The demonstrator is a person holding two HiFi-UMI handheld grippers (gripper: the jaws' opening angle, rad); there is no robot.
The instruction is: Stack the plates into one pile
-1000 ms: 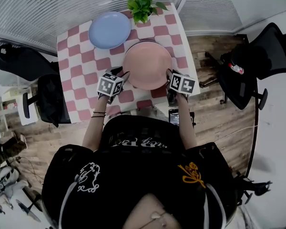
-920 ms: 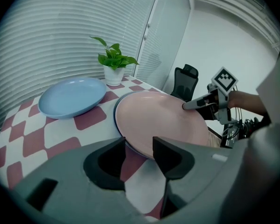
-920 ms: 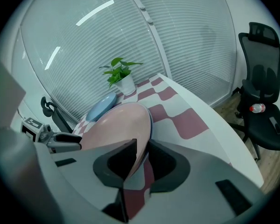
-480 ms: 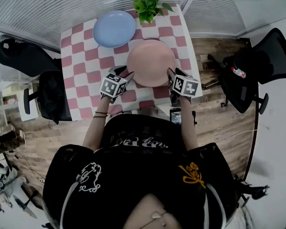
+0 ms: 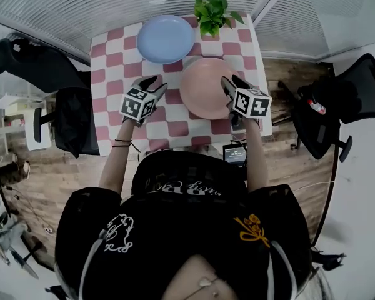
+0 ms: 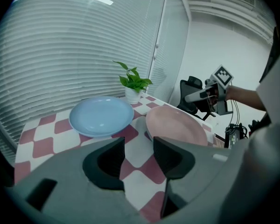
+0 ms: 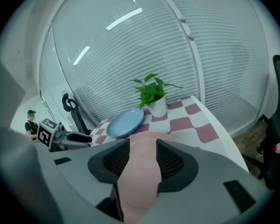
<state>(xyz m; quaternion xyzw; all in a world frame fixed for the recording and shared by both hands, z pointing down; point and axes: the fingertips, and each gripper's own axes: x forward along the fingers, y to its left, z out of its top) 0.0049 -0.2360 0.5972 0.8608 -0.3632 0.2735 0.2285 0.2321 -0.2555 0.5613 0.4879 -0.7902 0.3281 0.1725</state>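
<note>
Though the person's black top [image 5: 175, 242] has white print on it, the letters are too blurry to read. The left hand-held gripper [image 6: 139, 147] has just been opening. Its jaws are spread with the checked worktop [image 5: 115, 67] showing between them, and it has slid away from the pink plate [image 5: 203, 89]. The right hand-held gripper [image 7: 143, 149] has just been opening too, jaws spread, the pink plate showing in the gap. That plate lies on the worktop just beside the blue plate [image 5: 165, 38]
</note>
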